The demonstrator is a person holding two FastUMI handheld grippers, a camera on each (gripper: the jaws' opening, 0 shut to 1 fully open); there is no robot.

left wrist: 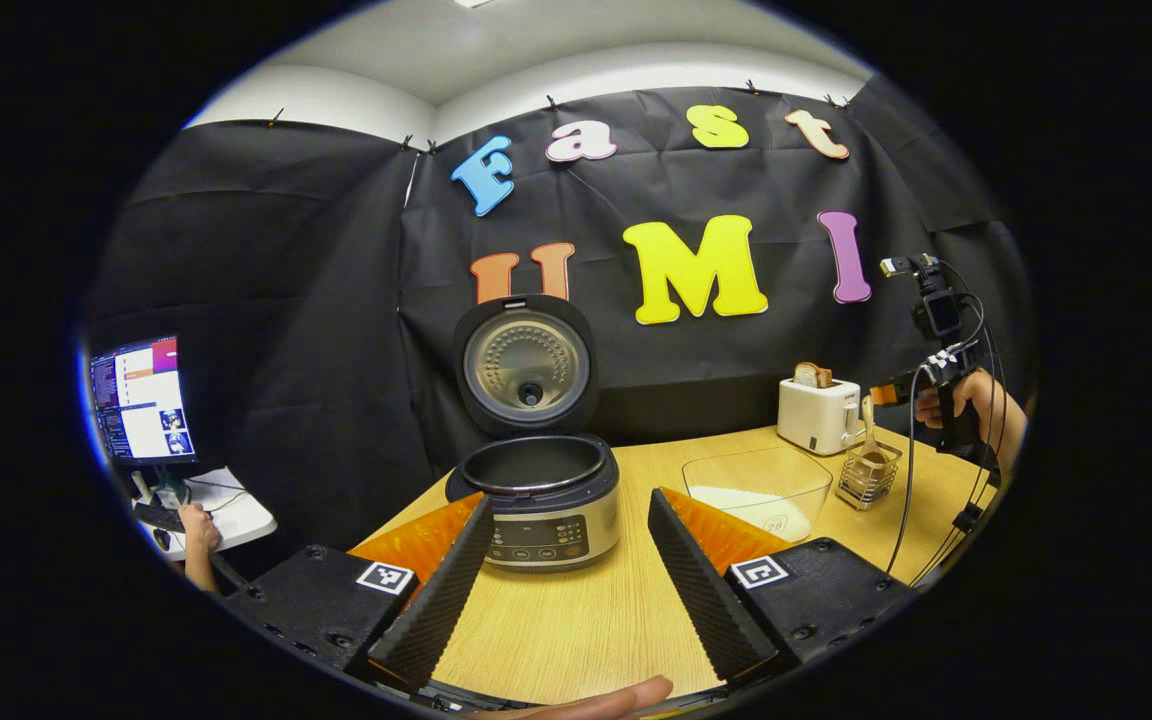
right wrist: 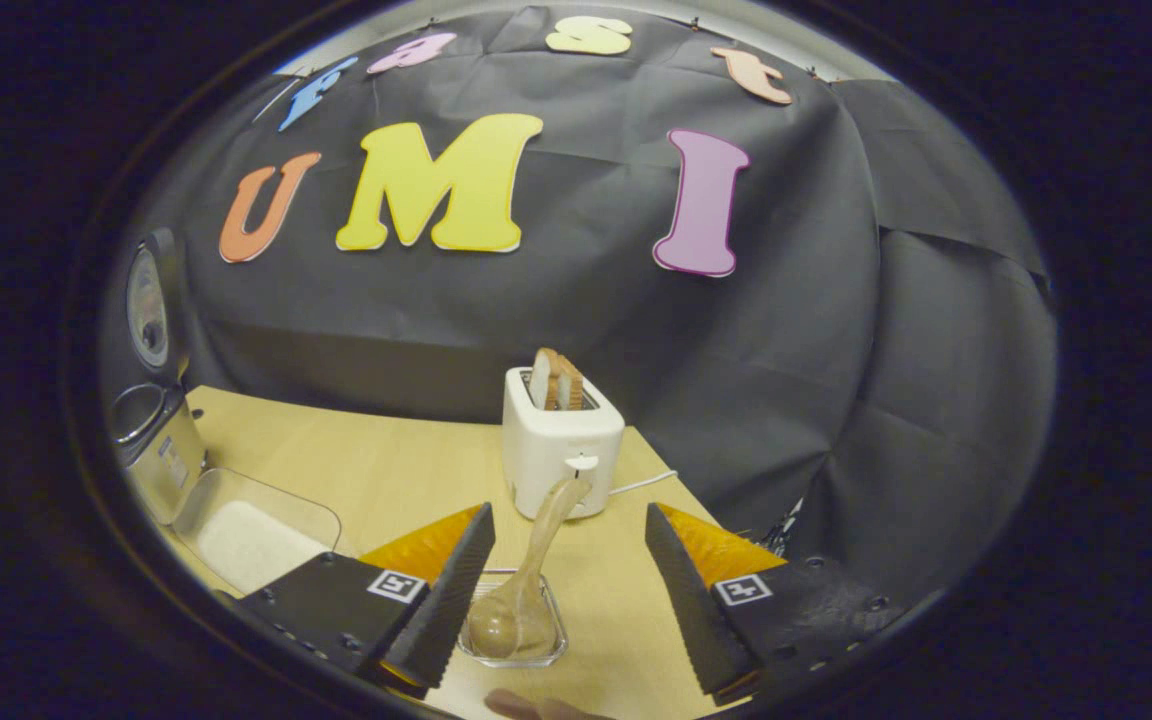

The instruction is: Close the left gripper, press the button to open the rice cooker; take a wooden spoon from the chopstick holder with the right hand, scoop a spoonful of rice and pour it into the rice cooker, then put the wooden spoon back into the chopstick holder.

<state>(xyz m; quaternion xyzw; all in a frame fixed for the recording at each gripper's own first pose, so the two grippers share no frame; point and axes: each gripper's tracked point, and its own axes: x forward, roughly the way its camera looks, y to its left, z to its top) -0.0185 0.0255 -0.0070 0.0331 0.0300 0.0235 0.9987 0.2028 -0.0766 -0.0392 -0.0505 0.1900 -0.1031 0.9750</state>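
Black cloth hangs behind a pale wooden desk (left wrist: 576,620) where the work is laid out. Toward the desk's back-left stands the silver rice cooker (left wrist: 546,500) with its black round lid (left wrist: 526,362) swung up and standing upright, the dark inner pot open to view. Just right of it sits a clear glass bowl holding white rice (left wrist: 758,490), then a small wire chopstick holder (left wrist: 868,476) with the light wooden spoon (left wrist: 869,440) standing in it, handle up. Behind the holder a white toaster (left wrist: 818,414) with two slices of bread in its slots stands close to the cloth wall. The left gripper (left wrist: 568,560) is held back over the near desk with its jaws wide apart, nothing between them, aimed at the cooker's front panel. The right gripper (right wrist: 564,580) hovers just above the chopstick holder (right wrist: 516,630), jaws spread wide on either side of the wooden spoon (right wrist: 536,560), not touching it; the spoon leans toward the toaster (right wrist: 561,450), which stands directly behind and crowds that side. Off to the far left, a lit monitor (left wrist: 141,400) sits on a small white side table (left wrist: 236,505) with a person's hand (left wrist: 198,520) at a keyboard.
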